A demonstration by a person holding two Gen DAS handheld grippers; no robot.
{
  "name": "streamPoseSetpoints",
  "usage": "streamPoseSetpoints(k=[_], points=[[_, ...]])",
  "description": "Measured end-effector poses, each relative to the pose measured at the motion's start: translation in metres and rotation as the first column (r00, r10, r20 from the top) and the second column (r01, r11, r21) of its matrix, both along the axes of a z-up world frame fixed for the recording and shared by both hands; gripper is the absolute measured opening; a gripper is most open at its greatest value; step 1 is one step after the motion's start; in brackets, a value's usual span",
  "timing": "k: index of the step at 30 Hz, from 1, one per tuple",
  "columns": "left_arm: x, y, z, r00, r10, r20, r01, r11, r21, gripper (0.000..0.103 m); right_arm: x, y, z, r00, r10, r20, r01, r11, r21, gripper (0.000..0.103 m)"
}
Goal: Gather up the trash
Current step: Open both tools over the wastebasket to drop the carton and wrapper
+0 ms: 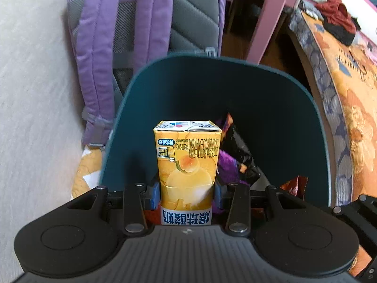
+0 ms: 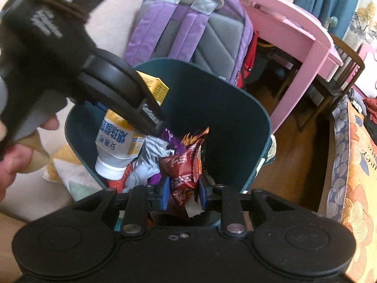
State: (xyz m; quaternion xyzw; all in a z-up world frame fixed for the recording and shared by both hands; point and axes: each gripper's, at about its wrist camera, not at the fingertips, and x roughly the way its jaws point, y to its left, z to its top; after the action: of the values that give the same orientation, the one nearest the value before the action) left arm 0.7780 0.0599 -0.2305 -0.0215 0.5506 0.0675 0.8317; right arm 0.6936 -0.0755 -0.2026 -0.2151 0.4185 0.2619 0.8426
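My left gripper is shut on a yellow drink carton and holds it over the open dark teal bin. The same carton and left gripper show in the right wrist view, above the bin. My right gripper is shut on a crumpled red snack wrapper, held over the bin's near edge. Inside the bin lie a white bottle with a yellow label, purple and silver wrappers and dark wrappers.
A purple and grey backpack leans behind the bin. A pink desk stands to the right of it. A bed with an orange floral cover runs along the right. Light floor lies to the left.
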Motion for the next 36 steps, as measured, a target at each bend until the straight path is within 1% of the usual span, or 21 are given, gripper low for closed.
streamPoseSetpoints(k=[3,6,9,11,14,20,23,27,32,36], points=[[0.000,-0.003,-0.008,1.000,-0.006,-0.023,0.006,1.000,0.009,0.041,0.000,0.001,-0.005,1.000,0.006,-0.009,-0.007,1.000,-0.012,0.025],[-0.001,-0.004,-0.012,0.999,0.000,-0.042,0.000,1.000,-0.006,0.042,0.003,0.002,-0.005,1.000,0.008,-0.016,-0.008,1.000,-0.021,0.026],[-0.005,-0.004,-0.011,0.999,-0.002,-0.038,0.002,1.000,-0.009,0.042,0.001,0.002,-0.003,1.000,0.007,-0.030,-0.008,1.000,-0.017,0.029],[-0.008,-0.005,-0.005,1.000,-0.002,-0.020,0.002,1.000,-0.015,0.042,0.001,0.002,0.000,1.000,0.005,-0.027,-0.005,1.000,-0.011,0.030],[-0.013,-0.006,0.008,1.000,-0.017,0.010,0.017,0.999,-0.035,0.047,-0.002,0.000,0.005,1.000,-0.002,-0.027,0.003,1.000,0.009,0.035],[-0.032,-0.015,0.042,0.995,-0.053,0.087,0.055,0.998,-0.018,0.049,-0.020,-0.003,0.028,1.000,-0.011,-0.003,0.011,0.999,0.042,0.037],[-0.047,-0.021,0.061,0.990,-0.073,0.123,0.075,0.997,-0.007,0.052,-0.027,-0.009,0.043,1.000,-0.023,0.007,0.023,0.997,0.075,0.039],[-0.069,-0.027,0.086,0.982,-0.085,0.166,0.086,0.996,-0.004,0.053,-0.044,-0.017,0.066,0.999,-0.027,0.026,0.023,0.993,0.115,0.041],[-0.103,-0.033,0.116,0.969,-0.106,0.221,0.099,0.994,0.043,0.053,-0.069,-0.030,0.095,0.999,-0.022,0.050,0.014,0.987,0.162,0.042],[-0.130,-0.034,0.133,0.962,-0.108,0.250,0.096,0.994,0.060,0.053,-0.087,-0.039,0.115,0.997,-0.012,0.070,-0.001,0.982,0.191,0.042]])
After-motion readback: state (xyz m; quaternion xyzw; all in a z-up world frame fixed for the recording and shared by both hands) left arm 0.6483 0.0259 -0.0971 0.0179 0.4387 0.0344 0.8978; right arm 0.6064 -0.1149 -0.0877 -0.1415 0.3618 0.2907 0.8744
